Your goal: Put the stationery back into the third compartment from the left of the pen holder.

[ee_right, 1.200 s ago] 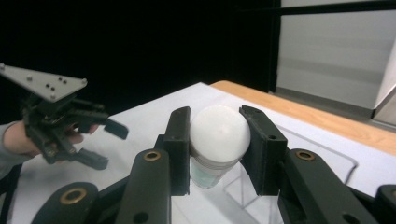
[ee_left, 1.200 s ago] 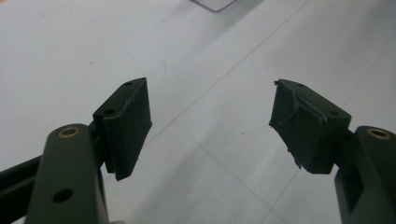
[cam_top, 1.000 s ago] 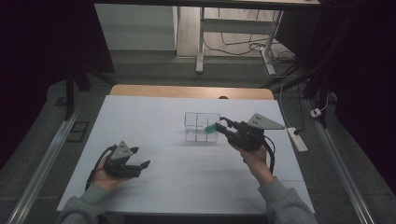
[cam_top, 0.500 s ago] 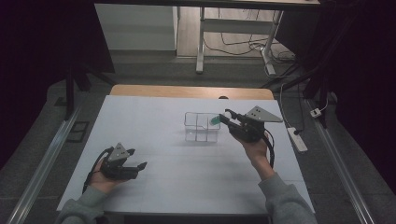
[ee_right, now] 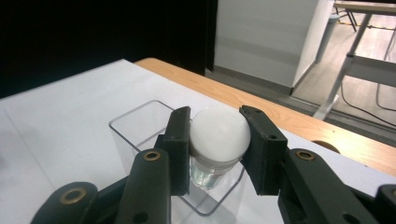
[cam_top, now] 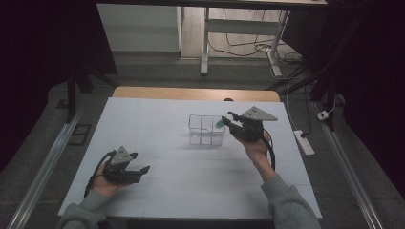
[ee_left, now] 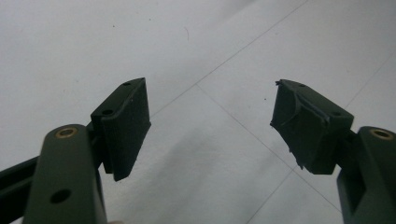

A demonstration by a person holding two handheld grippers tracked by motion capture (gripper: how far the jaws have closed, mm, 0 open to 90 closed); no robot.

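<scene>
My right gripper [cam_top: 228, 120] is shut on a small bottle with a round white cap [ee_right: 218, 133] and a pale greenish body [cam_top: 219, 123]. The pads press on the cap from both sides. The bottle hangs at the right end of a clear plastic compartment box [cam_top: 191, 125], over the compartment nearest that gripper [ee_right: 130, 116]. I cannot tell whether its bottom touches the box. Down at the table's near left, my left gripper [cam_top: 139, 163] lies low in the person's hand, its jaws open with only bare white table between them [ee_left: 210, 121].
The white table top [cam_top: 157, 119] has a wooden strip [cam_top: 191, 93] along its far edge. Beyond it stand a desk frame and cables on the floor. A power strip [cam_top: 304, 142] lies off the right edge. Metal rails run along both sides.
The right gripper with the bottle has shifted a little toward the far side of the table and slightly lower, closer over the box. The left gripper has stayed put.
</scene>
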